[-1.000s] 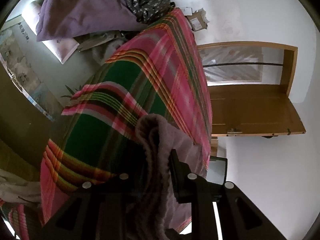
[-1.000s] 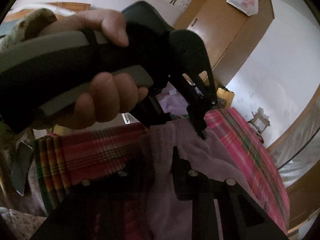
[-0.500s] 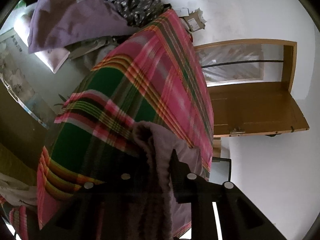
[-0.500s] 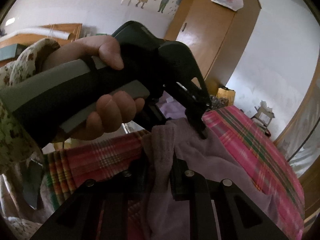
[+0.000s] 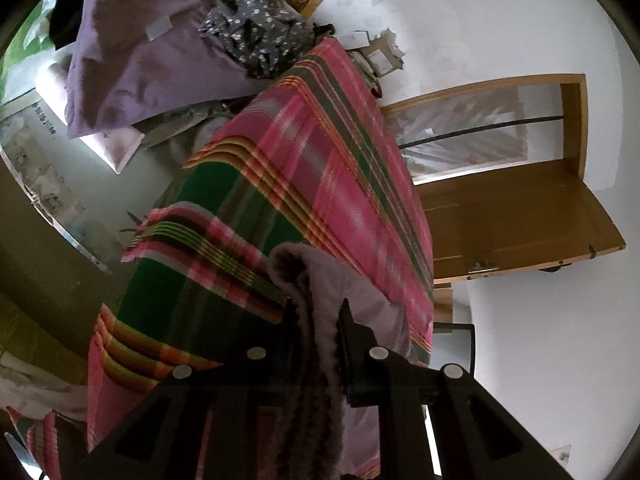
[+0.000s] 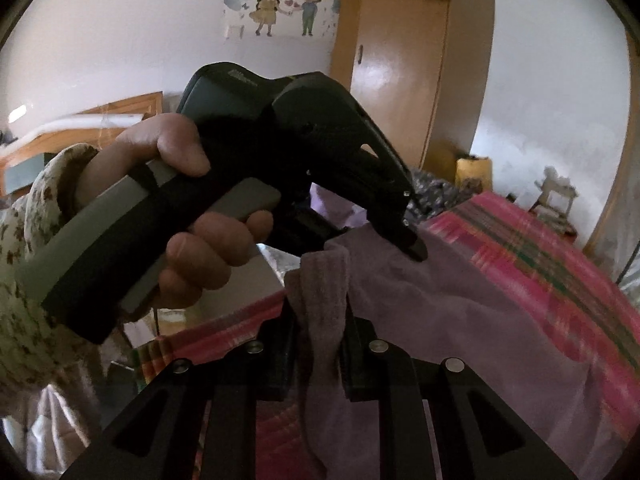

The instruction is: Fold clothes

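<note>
A mauve fleecy garment hangs bunched over the edge of a bed with a pink and green plaid sheet. My left gripper has a thick fold of it between its pads, which press on it as the jaws are closing. In the right wrist view the garment spreads out over the sheet. My right gripper is shut on a rolled edge of it. A hand holds the left gripper just beyond, its tip down on the same cloth.
A purple pillow and a dark flowered garment lie at the bed's far end. A wooden door stands open beside the bed. A tall wardrobe stands against the wall. A flowered sleeve fills the left edge.
Both grippers have lifted a little with the mauve cloth. The left jaws have drawn tighter on the fold. The right view has rolled, and the hand with the left gripper now sits more upright.
</note>
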Available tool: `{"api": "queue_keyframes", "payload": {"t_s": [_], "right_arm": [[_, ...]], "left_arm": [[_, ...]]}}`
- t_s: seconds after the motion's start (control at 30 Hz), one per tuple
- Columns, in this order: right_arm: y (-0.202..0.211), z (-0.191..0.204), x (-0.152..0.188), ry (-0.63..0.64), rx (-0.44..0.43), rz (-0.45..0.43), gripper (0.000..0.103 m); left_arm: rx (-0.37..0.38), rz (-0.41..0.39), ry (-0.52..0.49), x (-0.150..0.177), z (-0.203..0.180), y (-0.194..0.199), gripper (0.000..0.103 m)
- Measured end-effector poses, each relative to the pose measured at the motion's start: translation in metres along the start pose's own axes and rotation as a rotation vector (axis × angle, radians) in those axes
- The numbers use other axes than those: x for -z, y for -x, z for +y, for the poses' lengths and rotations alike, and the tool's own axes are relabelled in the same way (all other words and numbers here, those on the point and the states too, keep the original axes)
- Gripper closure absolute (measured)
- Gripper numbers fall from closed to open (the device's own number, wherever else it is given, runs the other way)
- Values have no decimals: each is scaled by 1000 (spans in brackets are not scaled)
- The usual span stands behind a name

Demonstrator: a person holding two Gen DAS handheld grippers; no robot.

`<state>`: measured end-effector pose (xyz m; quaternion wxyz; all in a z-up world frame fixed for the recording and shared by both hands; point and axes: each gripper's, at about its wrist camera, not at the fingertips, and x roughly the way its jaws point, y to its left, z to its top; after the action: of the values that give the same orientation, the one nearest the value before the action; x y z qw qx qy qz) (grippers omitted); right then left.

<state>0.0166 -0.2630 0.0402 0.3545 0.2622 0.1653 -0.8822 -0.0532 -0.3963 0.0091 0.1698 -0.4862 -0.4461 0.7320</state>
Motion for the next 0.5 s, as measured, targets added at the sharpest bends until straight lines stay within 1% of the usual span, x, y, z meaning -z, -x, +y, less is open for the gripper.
{"api": "queue_keyframes", "payload": {"t_s": [0.13,0.23,0.33,0.5], "right_arm": [[-4,2,-1,-6,-4,18,85],[-9,-6,-1,-31,-18,32,85],[-3,-7,1,-39,-12,13,85],[11,-15,2,-63,-3,-32,85]], "left_arm": [[-12,12,21,-5,9,-5,86],[-42,32,5,-9,7,-10,85],[-53,38,3,-10,4,-11,85],[-60,22,-49,-6,-17,-6,85]]}}
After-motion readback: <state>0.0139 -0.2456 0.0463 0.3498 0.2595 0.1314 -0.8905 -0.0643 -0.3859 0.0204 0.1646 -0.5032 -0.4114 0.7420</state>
